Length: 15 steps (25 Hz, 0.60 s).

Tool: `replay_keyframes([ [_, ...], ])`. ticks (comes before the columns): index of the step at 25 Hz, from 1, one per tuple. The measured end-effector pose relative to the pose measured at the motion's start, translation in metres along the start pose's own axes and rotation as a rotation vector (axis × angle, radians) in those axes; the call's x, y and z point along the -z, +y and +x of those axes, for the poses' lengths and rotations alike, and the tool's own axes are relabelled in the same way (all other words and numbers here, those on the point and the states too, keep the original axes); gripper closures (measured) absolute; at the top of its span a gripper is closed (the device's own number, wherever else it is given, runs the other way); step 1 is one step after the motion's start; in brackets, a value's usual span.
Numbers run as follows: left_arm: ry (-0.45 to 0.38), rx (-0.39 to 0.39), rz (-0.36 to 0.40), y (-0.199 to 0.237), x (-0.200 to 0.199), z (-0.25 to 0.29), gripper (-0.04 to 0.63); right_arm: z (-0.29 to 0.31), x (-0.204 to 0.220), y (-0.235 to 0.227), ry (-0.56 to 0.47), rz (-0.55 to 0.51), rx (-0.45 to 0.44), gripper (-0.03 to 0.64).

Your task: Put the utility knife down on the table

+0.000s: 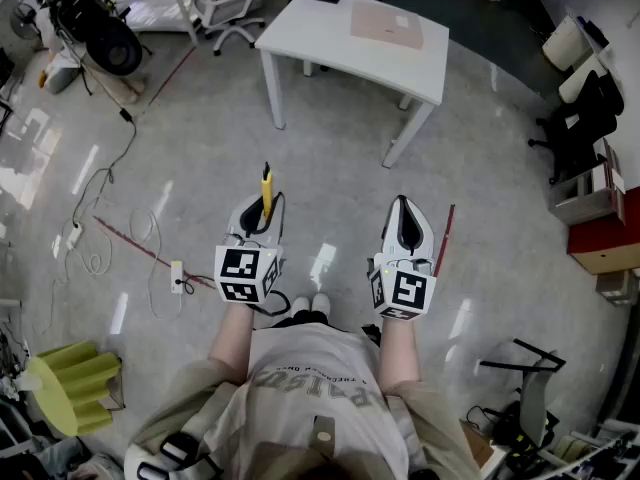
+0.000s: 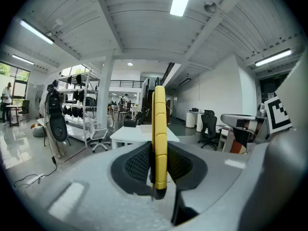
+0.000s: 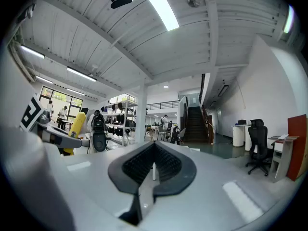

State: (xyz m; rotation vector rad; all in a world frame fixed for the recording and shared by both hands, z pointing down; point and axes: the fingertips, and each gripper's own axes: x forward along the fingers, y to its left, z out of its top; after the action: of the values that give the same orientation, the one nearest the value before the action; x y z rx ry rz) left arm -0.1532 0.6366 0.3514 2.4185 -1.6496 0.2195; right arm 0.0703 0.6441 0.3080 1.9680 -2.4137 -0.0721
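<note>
Short of the white rectangular surface, the left hand-held gripper pinches one end of a stiff, probably light yellow plastic utility knife; the right hand-held gripper is clenched, empty.

The left tongs are closed on a yellow utility knife, which stands upright between the dark ribbed pads and rises well above them. Beyond the knife is a white worktop, with a white office chair to its left and a black chair to its right.

Yellow utility knife; white table; black-and-white square markers on grey-white grippers; grey floor.
</note>
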Motion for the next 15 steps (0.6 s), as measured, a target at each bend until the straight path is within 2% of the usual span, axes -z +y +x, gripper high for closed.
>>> replay_keyframes([
  [15, 0.003, -0.006, 0.0, -0.017, 0.0, 0.007, 0.525, -0.003, 0.001, -0.014, 0.004, -0.01, -0.021, 0.617],
])
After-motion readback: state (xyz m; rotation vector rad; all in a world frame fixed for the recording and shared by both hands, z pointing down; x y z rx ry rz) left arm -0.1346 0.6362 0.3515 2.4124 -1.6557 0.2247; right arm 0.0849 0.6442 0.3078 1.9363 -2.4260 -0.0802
